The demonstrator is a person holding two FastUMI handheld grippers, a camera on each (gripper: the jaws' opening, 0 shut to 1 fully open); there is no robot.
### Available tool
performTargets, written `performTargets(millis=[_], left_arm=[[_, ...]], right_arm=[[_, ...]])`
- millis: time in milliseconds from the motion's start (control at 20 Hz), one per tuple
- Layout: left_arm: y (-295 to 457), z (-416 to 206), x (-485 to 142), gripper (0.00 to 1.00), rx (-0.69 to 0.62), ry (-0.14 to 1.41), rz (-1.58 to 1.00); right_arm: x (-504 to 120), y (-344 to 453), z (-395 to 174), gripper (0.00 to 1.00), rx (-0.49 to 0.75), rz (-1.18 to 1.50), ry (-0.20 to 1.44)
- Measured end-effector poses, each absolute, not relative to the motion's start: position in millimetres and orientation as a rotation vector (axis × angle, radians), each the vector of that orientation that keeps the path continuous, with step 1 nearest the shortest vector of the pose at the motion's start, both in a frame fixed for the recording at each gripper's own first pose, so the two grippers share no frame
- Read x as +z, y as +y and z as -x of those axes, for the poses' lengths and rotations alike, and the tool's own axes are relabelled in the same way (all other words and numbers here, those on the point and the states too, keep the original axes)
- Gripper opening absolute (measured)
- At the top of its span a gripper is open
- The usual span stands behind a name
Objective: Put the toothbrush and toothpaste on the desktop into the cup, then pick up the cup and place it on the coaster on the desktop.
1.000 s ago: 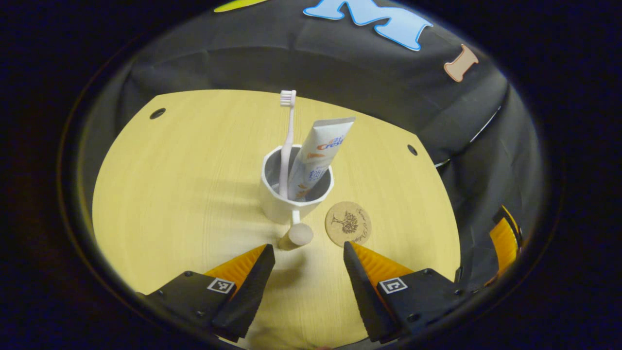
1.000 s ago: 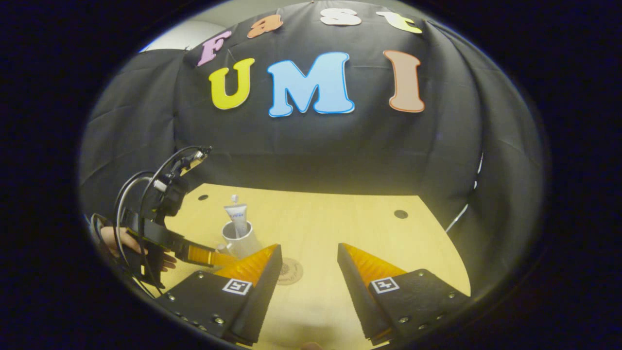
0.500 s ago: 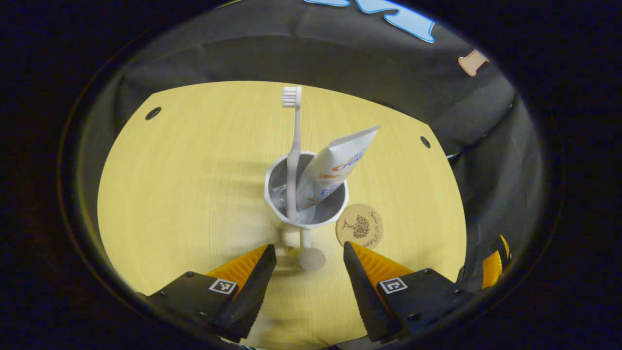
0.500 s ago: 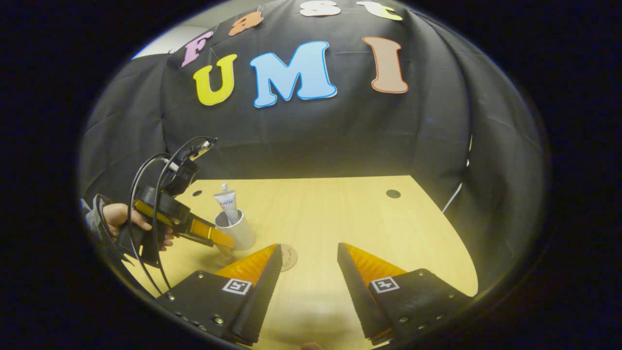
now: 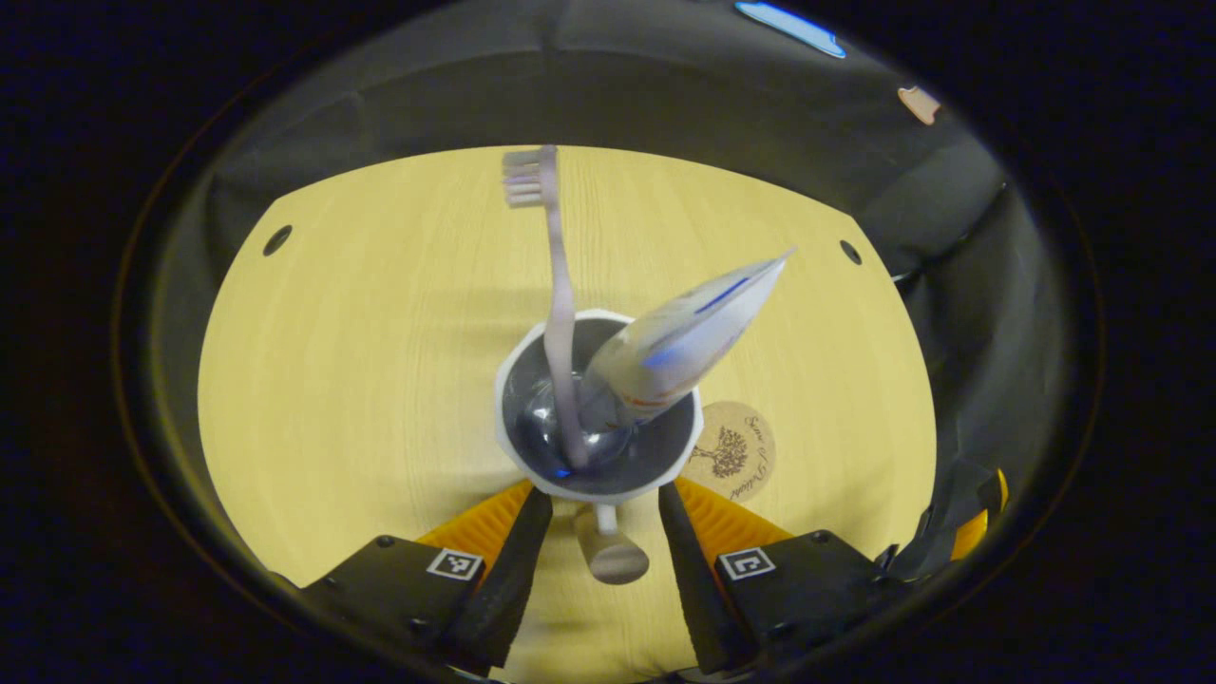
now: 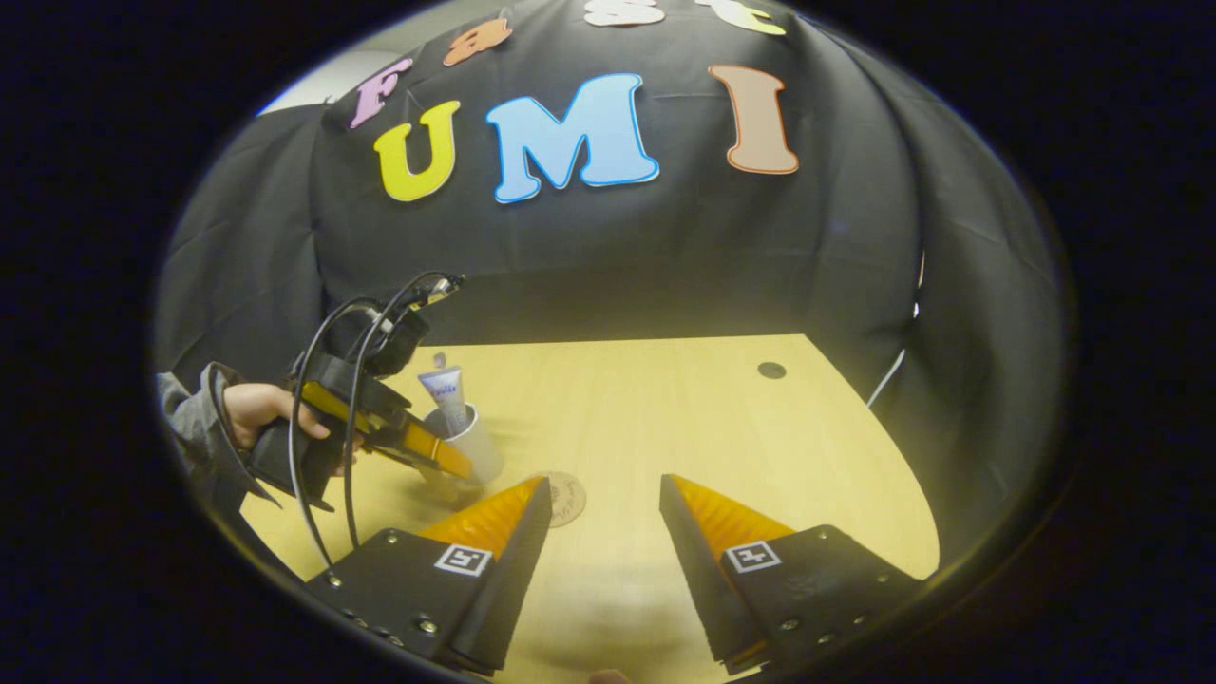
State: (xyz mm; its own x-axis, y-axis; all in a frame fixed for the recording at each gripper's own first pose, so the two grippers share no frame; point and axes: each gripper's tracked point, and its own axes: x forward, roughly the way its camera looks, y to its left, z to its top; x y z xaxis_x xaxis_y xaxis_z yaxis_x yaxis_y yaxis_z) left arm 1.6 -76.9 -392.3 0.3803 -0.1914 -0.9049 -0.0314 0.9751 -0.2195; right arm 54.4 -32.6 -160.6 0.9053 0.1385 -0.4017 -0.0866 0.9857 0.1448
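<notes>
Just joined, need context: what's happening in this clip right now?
A person is working two handheld grippers over a light wooden desktop. The pink toothbrush and the white toothpaste tube already stand in the white cup. The left gripper has its fingers either side of the cup's wooden-knobbed handle, not visibly clamped. The round cork coaster lies beside the cup, bare. The right gripper hangs open, off to the side.
</notes>
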Motion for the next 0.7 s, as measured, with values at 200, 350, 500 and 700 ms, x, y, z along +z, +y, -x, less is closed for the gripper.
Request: performTargets(millis=[200,350,500,700], left_arm=[[-75,-3,-401,0.69,-0.087,1.198,0.230],[-72,-1,-404,0.65,-0.070,1.207,0.249],[-73,2,-407,0.53,-0.072,1.216,0.249],[-73,-1,-408,0.42,-0.073,1.206,0.217]], right_arm=[[-161,-36,-55,0.74,0.103,-0.135,0.427],[-163,-37,-52,0.74,0.096,-0.150,0.435],[-165,-37,-50,0.74,0.095,-0.154,0.447],[-163,-33,-50,0.74,0.102,-0.156,0.447]])
